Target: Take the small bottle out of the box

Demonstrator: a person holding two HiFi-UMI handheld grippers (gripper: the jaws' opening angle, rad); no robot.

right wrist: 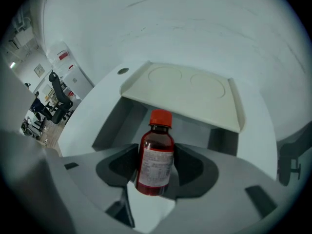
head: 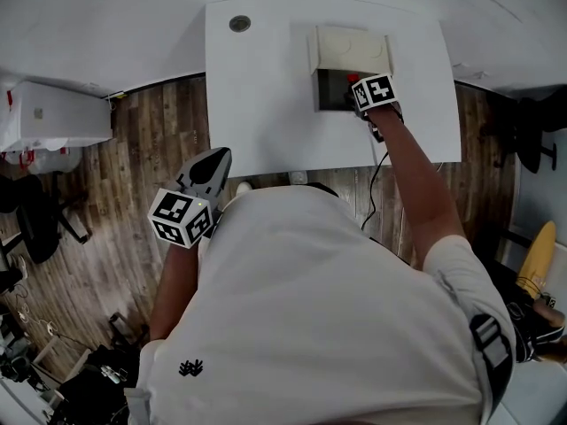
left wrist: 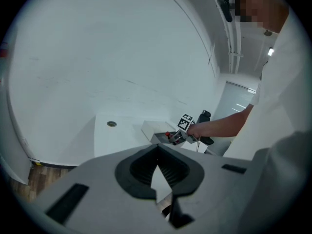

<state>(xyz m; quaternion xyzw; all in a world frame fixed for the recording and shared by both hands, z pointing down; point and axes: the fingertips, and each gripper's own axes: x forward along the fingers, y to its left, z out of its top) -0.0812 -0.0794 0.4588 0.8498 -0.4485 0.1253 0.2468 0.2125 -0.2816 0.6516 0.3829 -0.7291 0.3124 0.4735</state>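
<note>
A small bottle (right wrist: pixel 156 161) of dark red liquid, with a red cap and a white label, stands upright between the pads of my right gripper (right wrist: pixel 157 168), which is shut on it. Behind it is the grey box (right wrist: pixel 224 141) with its cream lid (right wrist: pixel 185 89) folded back. In the head view the right gripper (head: pixel 361 98) is at the box (head: pixel 330 91) on the white table, the red cap (head: pixel 353 79) just showing. My left gripper (head: pixel 211 168) hangs below the table's near edge, close to my body, shut and holding nothing. From the left gripper (left wrist: pixel 157 173) view the box (left wrist: pixel 155 130) is far off.
The white table (head: pixel 266 104) has a round cable hole (head: pixel 239 23) at its far left. A white cabinet (head: pixel 53 113) and a dark office chair (head: pixel 35 220) stand on the wooden floor to the left. Another dark chair (head: pixel 532 131) is at the right.
</note>
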